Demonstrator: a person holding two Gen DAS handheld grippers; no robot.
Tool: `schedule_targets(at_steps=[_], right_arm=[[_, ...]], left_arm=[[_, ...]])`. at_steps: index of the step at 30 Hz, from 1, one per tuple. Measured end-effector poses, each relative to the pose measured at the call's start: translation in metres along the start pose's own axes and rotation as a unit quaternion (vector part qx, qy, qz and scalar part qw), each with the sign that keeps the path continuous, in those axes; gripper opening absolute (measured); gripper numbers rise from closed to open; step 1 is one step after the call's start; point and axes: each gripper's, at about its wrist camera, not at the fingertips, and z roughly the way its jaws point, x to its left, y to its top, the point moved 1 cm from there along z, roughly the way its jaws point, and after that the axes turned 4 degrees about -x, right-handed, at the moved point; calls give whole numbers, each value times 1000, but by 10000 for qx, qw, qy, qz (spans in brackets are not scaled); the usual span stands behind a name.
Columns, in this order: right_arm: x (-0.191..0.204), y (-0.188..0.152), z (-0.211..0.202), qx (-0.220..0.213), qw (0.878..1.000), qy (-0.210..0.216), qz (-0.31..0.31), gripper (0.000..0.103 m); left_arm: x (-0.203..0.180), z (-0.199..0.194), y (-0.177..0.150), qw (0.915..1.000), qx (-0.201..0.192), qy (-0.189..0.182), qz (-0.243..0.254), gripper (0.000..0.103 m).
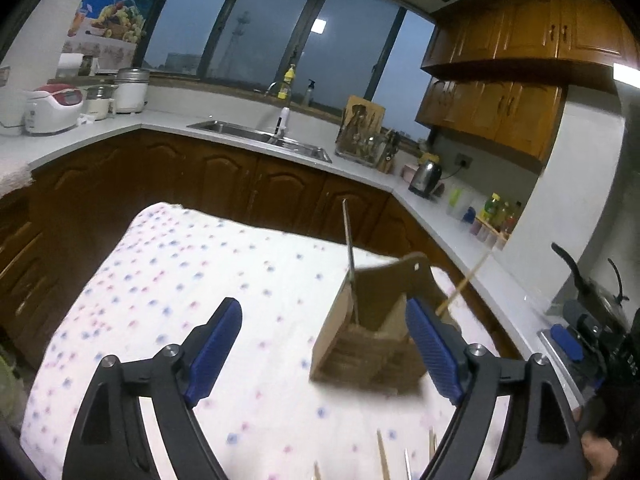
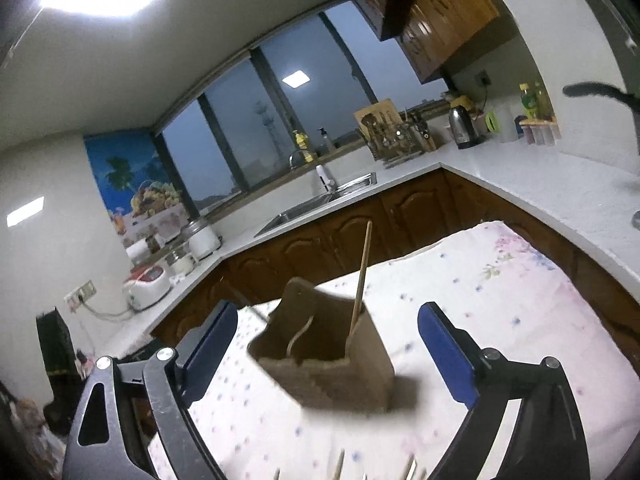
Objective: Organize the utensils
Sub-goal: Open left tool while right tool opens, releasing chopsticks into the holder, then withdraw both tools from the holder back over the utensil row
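Left tongs [image 1: 324,344] apart, nothing between the blue pads [image 1: 216,344]. Right tongs [image 2: 328,352] also apart, nothing clamped; holder sits ahead of them, not touched.

Loose sticks [image 1: 383,456] lie on the surface [image 1: 160,280] at the near edge, just below the left tongs; tips also show at the bottom of the right view [image 2: 339,465]. Can't tell chopsticks from other utensils, too blurred.

Brown holder [image 1: 362,348] stands on the spotted cloth, right of centre in the left view, centre in the right view [image 2: 320,364]. Two utensils stand in it: a thin metal rod [image 1: 349,256], near upright, and a wooden stick [image 2: 362,276] leaning. In the left view the wooden stick [image 1: 464,284] tilts right, partly behind the right pad.

Right tongs [image 1: 568,340] visible at the far right edge of the left view.

Beyond the surface: dark wood cabinets, white counter [image 1: 224,120] with sink [image 1: 260,136], kettle [image 1: 426,176], rice cooker [image 1: 52,110], window behind.
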Motion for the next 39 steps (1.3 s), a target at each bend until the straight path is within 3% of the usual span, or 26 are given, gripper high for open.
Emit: schedule_targets(at_steps=[6,13,22,35,37,39], right_arm=[[8,-21,-45,88,9996,-84,-239,93],[8,-52,-80,336,9983,-323,-347,93],[-8,-86,-93,782,9956,-472,-190,93],[-18,-101,-79,1171,9919,-488,10,93],[-20,-103,-75,1233,9910,-517,32,89],[-23,-106,-66,1407,9885,-553,46,71]], left_arm=[[0,-57,-24,9999,153,62,24,85],[-2,-91,-45,9988,496,19,-4,85],[-13,-97,-60,9959,904,62,45,85],[-26,-83,-65,9909,1323,160,174,85],[-28,-75,-66,9901,1380,167,201,84],[-31,-69,-68,9887,1471,166,253,84]])
